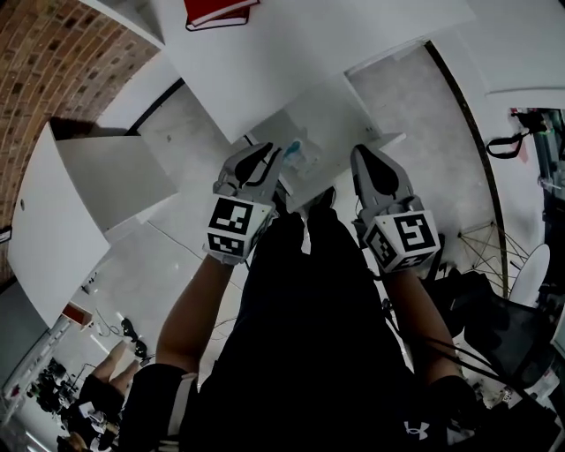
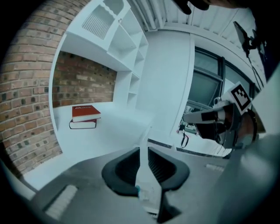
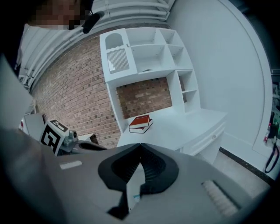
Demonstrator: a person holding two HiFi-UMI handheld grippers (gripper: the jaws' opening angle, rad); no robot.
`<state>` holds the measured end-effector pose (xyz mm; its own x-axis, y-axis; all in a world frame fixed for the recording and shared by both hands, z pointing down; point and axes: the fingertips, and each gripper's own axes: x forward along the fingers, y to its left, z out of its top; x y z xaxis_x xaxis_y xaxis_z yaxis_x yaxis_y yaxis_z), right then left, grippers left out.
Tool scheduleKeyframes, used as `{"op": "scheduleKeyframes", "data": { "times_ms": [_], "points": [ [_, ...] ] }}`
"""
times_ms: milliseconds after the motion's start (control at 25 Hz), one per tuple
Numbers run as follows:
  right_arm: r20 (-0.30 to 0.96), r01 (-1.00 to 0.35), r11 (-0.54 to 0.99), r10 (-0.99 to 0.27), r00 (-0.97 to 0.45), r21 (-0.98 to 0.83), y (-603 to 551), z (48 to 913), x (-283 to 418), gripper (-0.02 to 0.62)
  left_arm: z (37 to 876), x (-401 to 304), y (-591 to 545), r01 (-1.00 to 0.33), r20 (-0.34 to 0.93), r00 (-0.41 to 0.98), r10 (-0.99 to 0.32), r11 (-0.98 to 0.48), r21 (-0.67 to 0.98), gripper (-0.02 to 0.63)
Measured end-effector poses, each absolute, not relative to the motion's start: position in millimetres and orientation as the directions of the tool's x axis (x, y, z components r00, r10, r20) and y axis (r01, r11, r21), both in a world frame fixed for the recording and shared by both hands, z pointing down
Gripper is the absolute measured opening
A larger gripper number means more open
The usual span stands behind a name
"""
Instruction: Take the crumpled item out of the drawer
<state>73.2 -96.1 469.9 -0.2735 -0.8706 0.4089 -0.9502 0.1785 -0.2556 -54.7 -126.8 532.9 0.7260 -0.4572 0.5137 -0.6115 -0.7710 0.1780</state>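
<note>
Left gripper [image 2: 143, 152]: narrow, clamped on white crumpled item [image 2: 146, 186].
Right gripper [image 3: 140, 147]: narrow, pinching white sheet [image 3: 134, 189].
Red books [image 1: 221, 12]: twelve o'clock, on tabletop [image 1: 353, 40].

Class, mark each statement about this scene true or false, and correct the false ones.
1. A red book lies on a second book on the white desk. True.
2. The left gripper has nothing between its jaws. False: they are closed on a white item with a blue mark.
3. The wall beside the desk is brick. True.
4. The shelf unit above the desk is packed with books. False: no books show in its compartments.
5. The right gripper is missing from the left gripper view. False: it shows at that view's right side.
</note>
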Motion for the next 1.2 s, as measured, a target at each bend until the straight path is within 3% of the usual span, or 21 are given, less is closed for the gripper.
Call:
{"op": "scheduleKeyframes", "data": {
  "times_ms": [440,720,1200],
  "points": [
    [0.472,-0.939,0.086,-0.847,-0.245,-0.334,-78.6,511.7,105.2,0.003,644.9,-28.3,-114.1,-0.435,0.694,0.675,-0.251,-0.895,0.099,0.063],
    [0.503,-0.929,-0.006,-0.842,-0.194,-0.369,-66.7,529.0,129.7,0.003,718.3,-13.4,-87.1,-0.327,0.791,0.609,-0.059,-0.927,0.182,0.064],
    [0.535,-0.913,-0.11,-0.835,-0.129,-0.392,-49.2,545.4,158.1,0.003,798.3,0.5,-48.2,0.019,0.908,0.374,0.187,-0.981,0.194,0.106]
  ]
}}
